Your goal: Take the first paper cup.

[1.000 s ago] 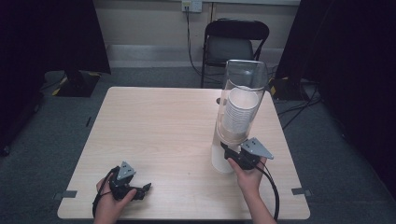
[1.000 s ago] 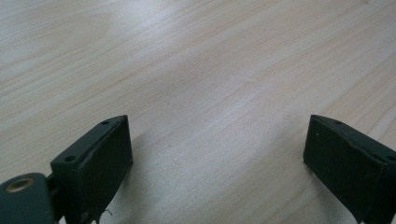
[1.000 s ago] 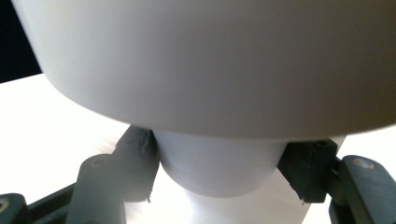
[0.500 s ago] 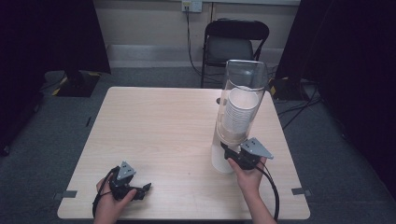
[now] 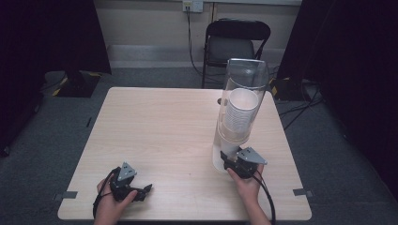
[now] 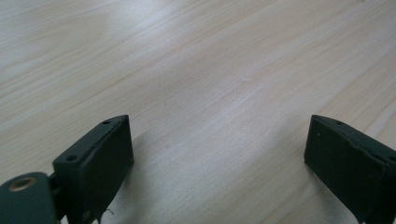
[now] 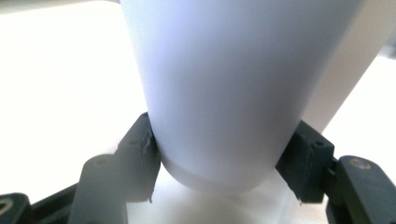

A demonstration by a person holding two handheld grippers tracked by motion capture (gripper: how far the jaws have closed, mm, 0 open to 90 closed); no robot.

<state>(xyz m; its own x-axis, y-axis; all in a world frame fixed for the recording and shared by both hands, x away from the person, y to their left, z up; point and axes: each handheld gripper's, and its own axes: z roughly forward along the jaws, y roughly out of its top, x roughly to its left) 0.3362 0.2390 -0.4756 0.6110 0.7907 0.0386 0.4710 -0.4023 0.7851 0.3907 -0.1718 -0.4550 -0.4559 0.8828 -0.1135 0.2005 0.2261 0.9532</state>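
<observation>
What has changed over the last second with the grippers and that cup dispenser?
The right gripper, clamped on the lowest white cup, has come down a little, drawing that cup out of the clear dispenser tube. The left gripper stayed open and resting on the table; the stack stayed put.

No writing, label, brand, number or sign can be read on anything in these pictures.
</observation>
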